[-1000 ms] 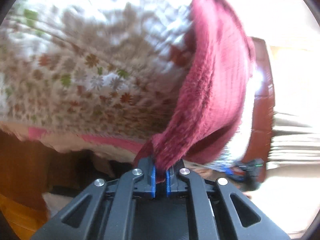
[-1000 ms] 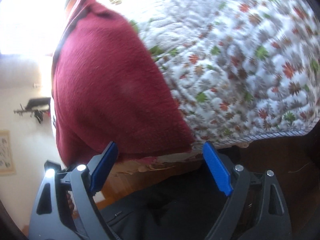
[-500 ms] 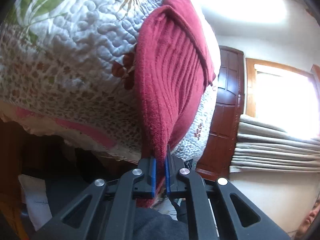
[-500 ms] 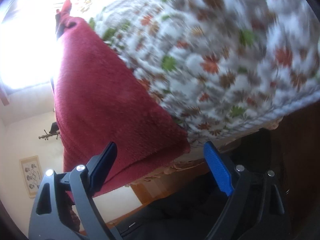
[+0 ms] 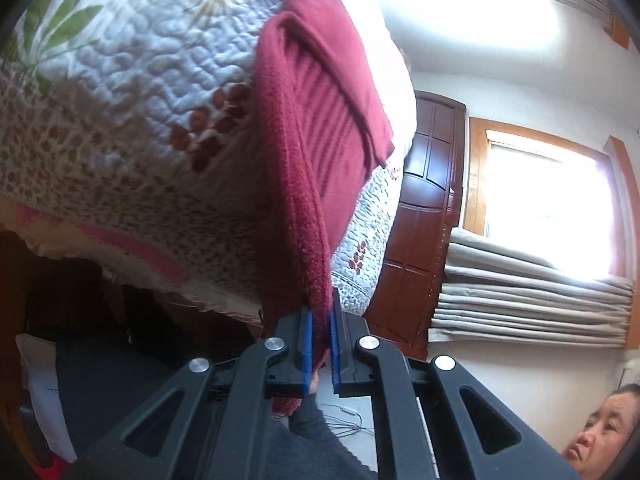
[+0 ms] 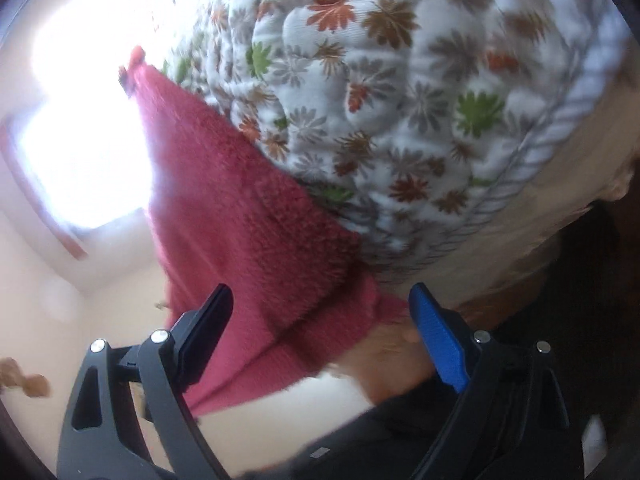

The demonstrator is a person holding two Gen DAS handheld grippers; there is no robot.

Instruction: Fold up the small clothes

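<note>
Left wrist: tool (image 5: 320,344) pinches red garment (image 5: 316,128).

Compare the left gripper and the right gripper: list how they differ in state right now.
1. The left gripper has its jaws shut; the right gripper has its jaws spread wide.
2. The left gripper pinches an edge of the red garment; the right gripper holds nothing, with the garment's corner lying between its open jaws.
Shared: both face the garment on the floral quilt.
</note>
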